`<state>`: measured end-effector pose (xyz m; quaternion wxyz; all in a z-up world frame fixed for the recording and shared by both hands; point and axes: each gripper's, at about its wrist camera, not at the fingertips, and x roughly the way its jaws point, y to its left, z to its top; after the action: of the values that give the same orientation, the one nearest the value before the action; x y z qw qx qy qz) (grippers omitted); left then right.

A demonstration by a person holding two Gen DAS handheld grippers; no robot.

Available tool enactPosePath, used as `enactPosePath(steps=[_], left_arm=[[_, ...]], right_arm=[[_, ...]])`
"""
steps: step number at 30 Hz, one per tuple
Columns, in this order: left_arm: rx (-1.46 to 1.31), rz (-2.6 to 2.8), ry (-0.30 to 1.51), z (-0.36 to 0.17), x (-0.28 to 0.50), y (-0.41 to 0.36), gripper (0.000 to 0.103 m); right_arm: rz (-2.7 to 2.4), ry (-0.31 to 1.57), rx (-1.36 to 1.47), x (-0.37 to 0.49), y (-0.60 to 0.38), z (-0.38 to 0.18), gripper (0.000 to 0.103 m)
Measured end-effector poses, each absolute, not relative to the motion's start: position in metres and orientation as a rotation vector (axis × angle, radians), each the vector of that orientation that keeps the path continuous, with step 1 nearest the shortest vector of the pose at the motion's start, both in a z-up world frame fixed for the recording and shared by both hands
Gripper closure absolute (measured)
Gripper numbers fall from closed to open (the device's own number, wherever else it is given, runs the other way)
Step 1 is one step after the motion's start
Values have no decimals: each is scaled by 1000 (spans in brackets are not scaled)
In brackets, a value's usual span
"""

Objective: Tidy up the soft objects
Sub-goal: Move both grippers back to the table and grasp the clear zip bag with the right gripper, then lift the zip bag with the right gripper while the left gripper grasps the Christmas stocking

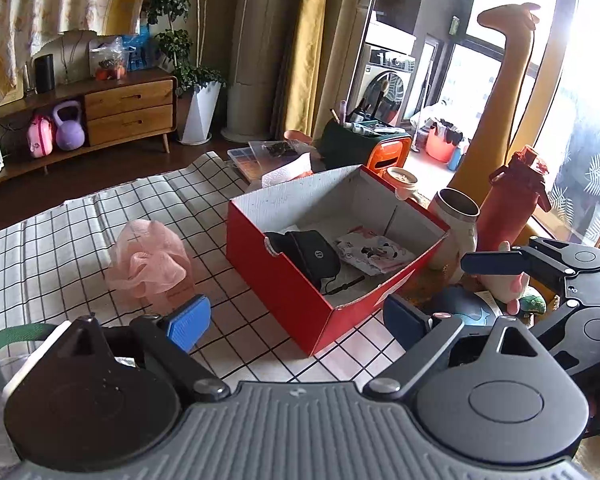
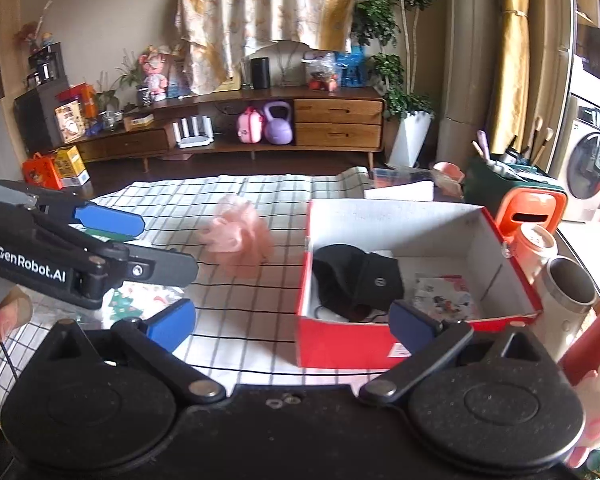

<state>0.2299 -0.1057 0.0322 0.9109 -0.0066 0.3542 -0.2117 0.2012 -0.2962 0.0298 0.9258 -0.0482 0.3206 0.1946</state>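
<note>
Your table (image 2: 260,320) wears a checked cloth, and the big red box (image 2: 340,344) sits on it toward your right side, open on top. Inside the red box lie a black cap (image 2: 360,280) and a small printed cloth (image 2: 444,300), so part of the tidy-up looks done. The pink puff (image 1: 148,264) is out on the cloth, to the left of the box and apart from it. Your left hand-held gripper (image 1: 296,320) is spread wide and holds nothing. Your right hand-held gripper (image 2: 292,324) is spread wide too, with nothing in it. There is lots of open cloth around the puff, so you have room to come down on it. Watch the tall box wall on the way over; a low carry could bump it and push the box. The puff is fluffy, so a light pinch may catch only a frill and drop it. The metal cup (image 1: 458,224) and red bottle (image 1: 508,200) stand close behind the box and could tip.
</note>
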Motion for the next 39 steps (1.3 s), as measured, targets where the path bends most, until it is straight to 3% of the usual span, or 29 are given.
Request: enactPosePath(steps=[3,26,39], left_arm=[[-26,-405,713,33,215,-86,2],[-94,-106,574,24,103,71,2],[-122,6,600,-4,109,126,2]], right_arm=[[429,660,-101,192,-282,29,0],[654,724,-207,156,-153,-20,2],[733,745,-367,175,-92,-56,8]])
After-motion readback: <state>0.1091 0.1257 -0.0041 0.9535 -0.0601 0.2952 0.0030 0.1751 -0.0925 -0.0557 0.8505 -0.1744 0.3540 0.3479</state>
